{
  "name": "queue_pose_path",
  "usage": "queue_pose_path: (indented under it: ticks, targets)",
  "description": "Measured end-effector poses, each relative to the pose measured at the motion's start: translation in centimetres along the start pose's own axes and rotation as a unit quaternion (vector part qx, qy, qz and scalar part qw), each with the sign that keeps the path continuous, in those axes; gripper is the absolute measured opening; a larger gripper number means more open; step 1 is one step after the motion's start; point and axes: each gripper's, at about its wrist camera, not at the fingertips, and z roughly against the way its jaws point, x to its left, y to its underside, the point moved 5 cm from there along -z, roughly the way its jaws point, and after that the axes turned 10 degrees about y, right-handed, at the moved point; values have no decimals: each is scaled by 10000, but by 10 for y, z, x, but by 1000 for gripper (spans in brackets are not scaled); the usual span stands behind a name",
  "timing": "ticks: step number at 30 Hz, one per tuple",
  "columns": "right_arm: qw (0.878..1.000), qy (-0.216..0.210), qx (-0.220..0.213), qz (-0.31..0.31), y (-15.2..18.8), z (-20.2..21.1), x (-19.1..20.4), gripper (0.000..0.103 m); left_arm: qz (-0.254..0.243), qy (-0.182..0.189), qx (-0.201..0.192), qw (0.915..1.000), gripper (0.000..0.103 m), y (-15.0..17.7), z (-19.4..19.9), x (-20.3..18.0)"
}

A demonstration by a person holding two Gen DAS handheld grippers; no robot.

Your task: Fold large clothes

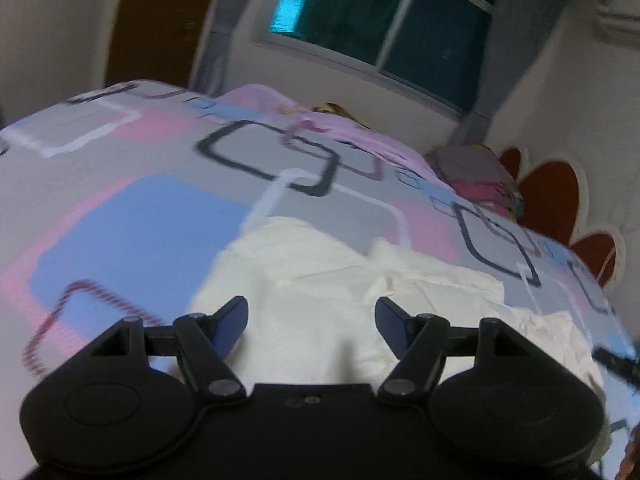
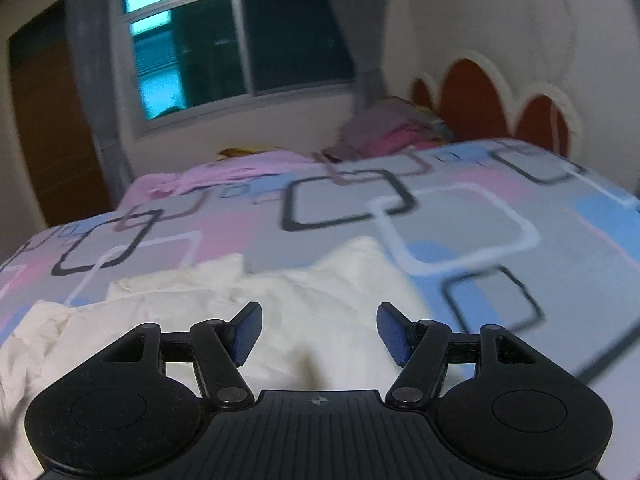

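Lying rumpled on the bed [image 1: 120, 208] [image 2: 500, 216]: cream garment [image 1: 320, 272] [image 2: 312, 300], near its front edge. Hovering level above the cloth, aiming toward the window [image 1: 384, 20] [image 2: 240, 40]: left gripper [image 1: 311, 326], fingers [image 1: 231, 326] spread wide, gripping nothing; right gripper [image 2: 319, 332], fingers [image 2: 394, 332] likewise gaping, holding nothing.

Legible text, labels, brands, numbers, signs: none in either wrist view. The bedcover print is plain squares and outlines only, and the black gripper housings carry no readable marking.
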Motion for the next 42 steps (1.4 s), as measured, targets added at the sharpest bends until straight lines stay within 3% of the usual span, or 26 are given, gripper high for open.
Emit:
queue_pose_path:
  ticks: [4, 10, 15, 22, 30, 34, 42]
  targets:
    - [9997, 96, -83, 224, -7, -37, 22, 64, -286, -116, 132, 9994, 69, 3, -38, -12]
    - [9964, 581, 78, 606, -1, -94, 16, 64, -220, -618, 198, 9977, 69, 8, -71, 15]
    - [9948, 568, 316, 786, 20, -126, 9, 64, -477, -805, 263, 9953, 73, 23, -83, 26]
    - [9950, 475, 379, 790, 36, -147, 6, 65, -391, -866, 277, 9951, 76, 26, -94, 29]
    - [9958, 294, 544, 679, 30, -149, 1, 66, -391, -993, 427, 9934, 79, 23, -99, 29]
    - [9982, 60, 485, 334, 15, -128, -3, 66, -319, -1054, 547, 9924, 81, 17, -93, 27]
    - [9963, -600, 243, 556, 4, -69, 46, 66, -290, -993, 624, 9927, 91, 8, -74, 25]
